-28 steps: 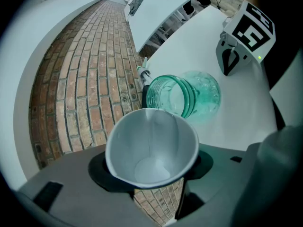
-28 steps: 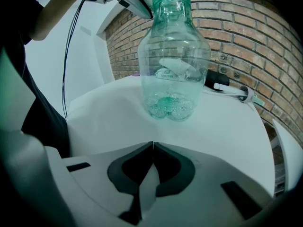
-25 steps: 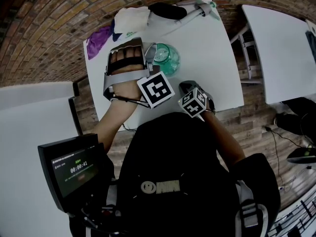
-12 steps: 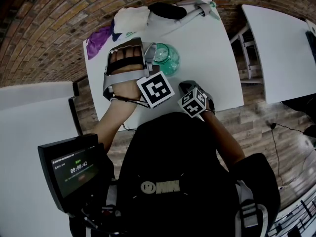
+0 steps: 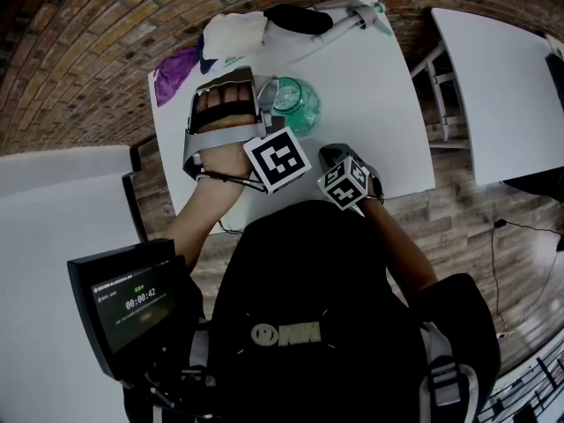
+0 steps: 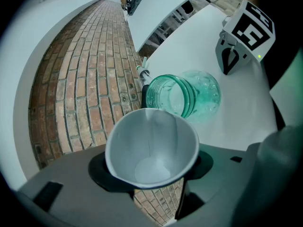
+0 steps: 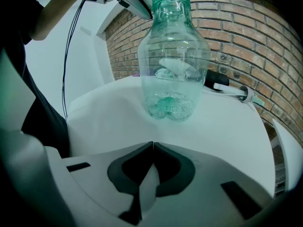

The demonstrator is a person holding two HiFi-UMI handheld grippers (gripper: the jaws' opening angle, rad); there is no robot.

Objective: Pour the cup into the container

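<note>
A white paper cup (image 6: 151,148) is held in my left gripper (image 6: 150,174), whose jaws press on its sides. It is tipped, mouth toward the open neck of a green-tinted clear jar (image 6: 182,96), and its inside looks empty. In the head view the cup (image 5: 267,91) sits right beside the jar (image 5: 297,106) on the white table (image 5: 370,86). The jar (image 7: 173,56) stands upright in front of my right gripper (image 7: 151,148), which is shut on nothing and rests low near the table's front edge (image 5: 335,159).
At the table's far end lie a purple cloth (image 5: 174,73), a white cloth (image 5: 233,33), a black object (image 5: 298,18) and a pen-like tool (image 5: 357,14). Another white table (image 5: 507,86) stands to the right. A small screen (image 5: 132,302) is at lower left.
Both grippers, the cup and the jar stay as they were. Only a dark thing on the floor at the far right has gone out of view.
</note>
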